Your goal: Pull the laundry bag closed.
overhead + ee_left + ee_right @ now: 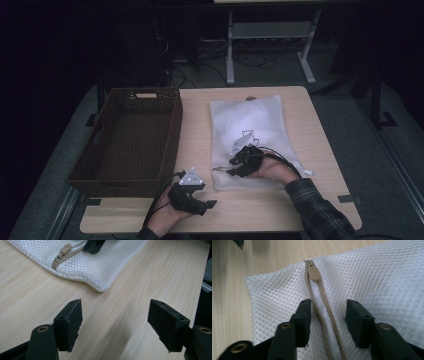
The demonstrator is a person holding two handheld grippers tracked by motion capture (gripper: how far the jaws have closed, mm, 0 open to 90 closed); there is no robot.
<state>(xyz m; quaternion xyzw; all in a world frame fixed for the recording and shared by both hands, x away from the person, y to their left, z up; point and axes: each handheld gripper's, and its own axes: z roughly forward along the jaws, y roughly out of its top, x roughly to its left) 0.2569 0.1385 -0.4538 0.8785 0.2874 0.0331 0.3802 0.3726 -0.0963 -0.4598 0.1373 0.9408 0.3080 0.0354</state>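
Mesh bag [250, 142] lies flat on the table [325, 150], right of the wicker basket [130, 137], zip edge toward the person. Right gripper [328, 315] sits low over that edge, jaws partly apart, straddling the tan zip tape [325, 305]; pads press on nothing, so it holds nothing. Zip pull [314, 273] lies just ahead of the jaws, at the corner end of the track. Tape behind the pull looks parted, so the zip is probably open up to the pull, though the mesh makes that hard to read.

Left gripper [115, 320] hovers over bare wood near the bag's corner [100, 287], jaws wide and empty.

Likely step: grab the pull and run the zip.
- Move the right gripper forward until the pull sits between the pads, not the tape.
- Close squarely on the flat tab; a grip on one edge will slip.
- Pin the corner mesh with the left gripper first, or the whole bag slides with the pull.
- Pull along the track, low and straight; lifting bunches the mesh and jams the slider.
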